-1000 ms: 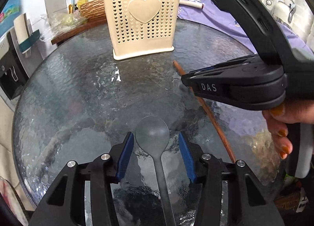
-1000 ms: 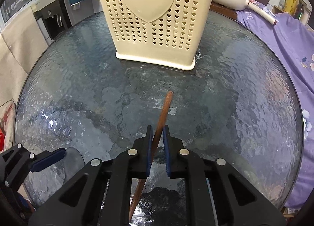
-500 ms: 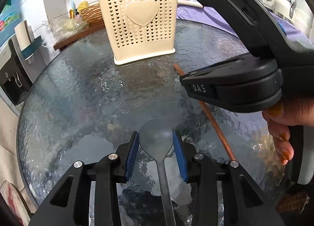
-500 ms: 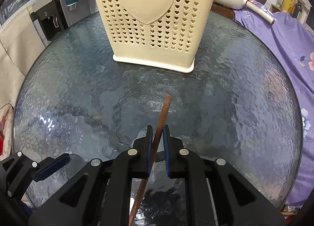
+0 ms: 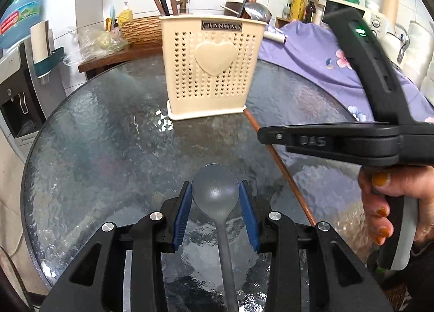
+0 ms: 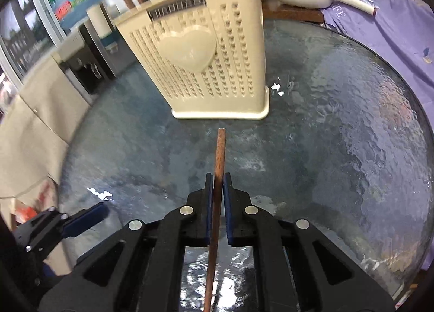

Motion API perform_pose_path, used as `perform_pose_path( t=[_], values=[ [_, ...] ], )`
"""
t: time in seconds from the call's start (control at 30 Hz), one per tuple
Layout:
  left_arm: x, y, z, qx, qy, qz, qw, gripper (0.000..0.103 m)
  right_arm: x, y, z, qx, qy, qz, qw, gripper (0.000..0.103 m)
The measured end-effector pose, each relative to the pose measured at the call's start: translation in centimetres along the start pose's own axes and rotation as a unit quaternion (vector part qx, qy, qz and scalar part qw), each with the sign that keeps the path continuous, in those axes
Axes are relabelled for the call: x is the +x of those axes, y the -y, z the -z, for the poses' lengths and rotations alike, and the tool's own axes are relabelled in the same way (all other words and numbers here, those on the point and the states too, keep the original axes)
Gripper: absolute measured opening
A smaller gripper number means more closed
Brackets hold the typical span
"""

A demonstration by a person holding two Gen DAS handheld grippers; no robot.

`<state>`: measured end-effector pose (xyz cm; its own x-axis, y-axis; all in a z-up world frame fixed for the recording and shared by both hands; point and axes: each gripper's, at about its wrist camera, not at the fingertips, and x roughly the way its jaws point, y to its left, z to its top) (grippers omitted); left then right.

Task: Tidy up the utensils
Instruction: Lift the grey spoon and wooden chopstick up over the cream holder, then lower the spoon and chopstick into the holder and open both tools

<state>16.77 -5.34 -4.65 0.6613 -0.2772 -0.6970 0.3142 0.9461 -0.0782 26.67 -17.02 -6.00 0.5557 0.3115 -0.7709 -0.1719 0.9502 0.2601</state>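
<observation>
The left gripper (image 5: 215, 195) clasps a grey spoon (image 5: 215, 190) by its bowl — smooth, likely slippery. The right gripper (image 6: 217, 187) pinches a stiff, light wooden chopstick (image 6: 219, 154) mid-length, near the cream holder (image 6: 206, 60) on the glass table (image 6: 339, 135).

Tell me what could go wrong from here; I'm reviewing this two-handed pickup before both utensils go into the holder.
1. The left gripper closes on the grey spoon across its rounded bowl, so it may slip or swivel.
2. The right gripper pinches the long wooden chopstick at one narrow spot; it could pivot.
3. The cream holder stands close ahead and already contains utensils, so the chopstick tip might knock it.
</observation>
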Motion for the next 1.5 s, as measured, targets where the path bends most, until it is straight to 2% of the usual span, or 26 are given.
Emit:
perform_pose_path(
  t=[0.3,0.6,1.2,1.5],
  values=[
    [-2.5,-1.0,-1.6,-0.021,0.042,0.015,0.9988,0.035,-5.9,-0.9,-0.2,-0.014,0.075,-0.042,0.996,0.008],
    [-4.9,-0.8,-3.0,-0.018,0.075,0.018,0.9968,0.035,-10.2,-1.6,-0.5,-0.037,0.120,-0.057,0.990,0.008],
    [-6.3,-0.8,-5.6,-0.013,0.102,0.033,0.9942,0.035,-14.1,-2.3,-1.1,-0.067,0.153,-0.057,0.984,0.007],
    [-7.1,-1.3,-7.9,-0.016,0.119,0.039,0.9920,0.035,-16.2,-2.5,-3.0,-0.078,0.167,-0.059,0.981,0.007]
  ],
)
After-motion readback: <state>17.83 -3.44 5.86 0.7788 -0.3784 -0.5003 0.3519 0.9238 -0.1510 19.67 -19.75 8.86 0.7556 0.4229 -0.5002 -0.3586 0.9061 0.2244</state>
